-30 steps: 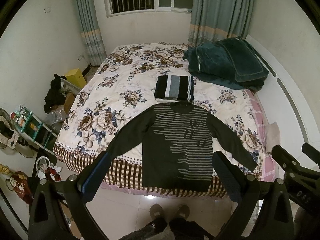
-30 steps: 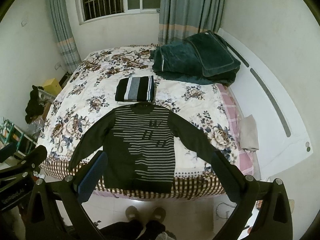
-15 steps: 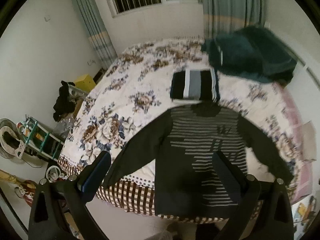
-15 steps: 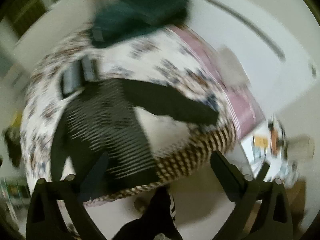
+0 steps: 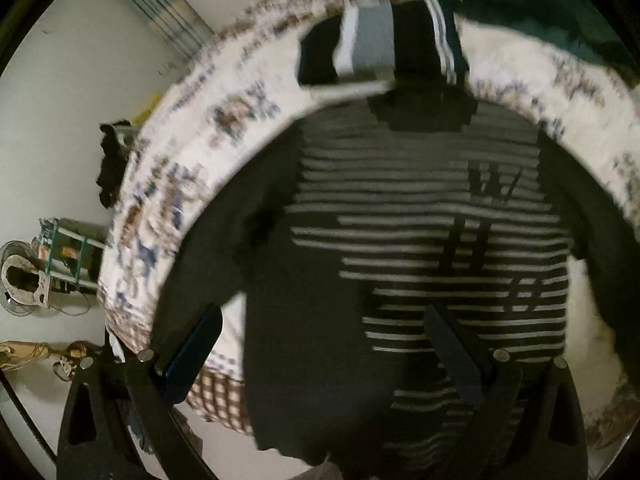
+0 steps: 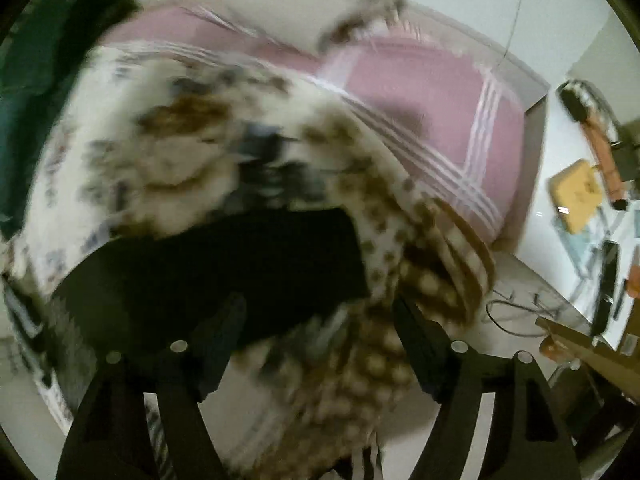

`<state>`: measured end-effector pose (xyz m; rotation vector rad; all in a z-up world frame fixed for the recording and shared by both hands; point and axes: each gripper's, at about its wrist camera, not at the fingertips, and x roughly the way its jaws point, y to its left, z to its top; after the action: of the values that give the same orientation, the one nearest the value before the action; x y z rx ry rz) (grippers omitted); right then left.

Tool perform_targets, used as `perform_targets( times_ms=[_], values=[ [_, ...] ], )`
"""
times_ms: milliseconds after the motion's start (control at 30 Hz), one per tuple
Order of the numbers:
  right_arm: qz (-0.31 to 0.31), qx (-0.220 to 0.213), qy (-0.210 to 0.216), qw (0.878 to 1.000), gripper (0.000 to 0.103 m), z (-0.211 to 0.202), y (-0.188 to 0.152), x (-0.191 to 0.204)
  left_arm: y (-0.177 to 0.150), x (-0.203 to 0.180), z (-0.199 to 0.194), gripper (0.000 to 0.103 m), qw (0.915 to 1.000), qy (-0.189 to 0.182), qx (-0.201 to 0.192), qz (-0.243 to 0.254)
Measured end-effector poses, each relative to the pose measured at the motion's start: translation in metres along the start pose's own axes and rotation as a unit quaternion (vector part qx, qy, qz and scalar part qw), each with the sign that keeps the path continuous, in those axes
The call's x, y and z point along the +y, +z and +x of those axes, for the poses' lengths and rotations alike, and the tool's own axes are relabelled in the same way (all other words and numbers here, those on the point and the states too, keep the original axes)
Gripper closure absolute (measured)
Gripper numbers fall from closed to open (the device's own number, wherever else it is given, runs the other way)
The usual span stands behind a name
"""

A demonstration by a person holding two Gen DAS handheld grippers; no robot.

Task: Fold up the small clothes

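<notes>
Both grippers coming down on the spread sweater for the first fold

On the left, the left hand-held gripper [image 5: 320, 344] hangs with its jaws apart over the lower body of the striped sweater [image 5: 420, 240], which lies flat near the foot of the bed [image 5: 192, 152], a folded striped garment [image 5: 380, 44] just beyond its collar. On the right, the right hand-held gripper [image 6: 316, 320] points down at the sleeve end [image 6: 224, 264]; its jaws have just been closing but stand apart, nothing pinched yet. To do this well, catch only the cuff, not the quilt beneath, and carry the sleeve flat across the body.
</notes>
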<state>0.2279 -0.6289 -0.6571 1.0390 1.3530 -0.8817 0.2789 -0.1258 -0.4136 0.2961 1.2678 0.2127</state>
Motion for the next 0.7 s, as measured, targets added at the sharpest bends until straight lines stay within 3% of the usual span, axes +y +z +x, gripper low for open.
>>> perform_targets(
  times_ms=[167, 233, 267, 467, 567, 700],
  values=[
    [0.011, 0.035, 0.022, 0.999, 0.028, 0.067, 0.019, 0.003, -0.001, -0.041, 0.057, 0.0, 0.9993, 0.003, 0.033, 0.018],
    [-0.004, 0.004, 0.038, 0.999, 0.061, 0.062, 0.018, 0.01, 0.0, -0.053, 0.07, 0.0, 0.9991, 0.003, 0.031, 0.028],
    [-0.015, -0.002, 0.035, 0.999, 0.096, 0.059, 0.019, 0.014, 0.0, -0.058, 0.075, 0.0, 0.999, 0.001, 0.029, 0.033],
    [-0.037, -0.09, 0.036, 0.995, 0.098, 0.002, 0.051, 0.009, 0.008, -0.083, 0.087, 0.0, 0.9985, -0.023, 0.015, 0.048],
    [-0.021, -0.1, 0.042, 0.994, 0.098, -0.011, 0.074, 0.006, 0.011, -0.093, 0.092, 0.0, 0.9979, -0.037, 0.008, 0.052],
    [-0.024, -0.097, 0.016, 0.995, 0.099, -0.004, 0.094, 0.006, 0.011, -0.101, 0.102, 0.0, 0.9978, -0.047, 0.017, 0.044]
  ],
)
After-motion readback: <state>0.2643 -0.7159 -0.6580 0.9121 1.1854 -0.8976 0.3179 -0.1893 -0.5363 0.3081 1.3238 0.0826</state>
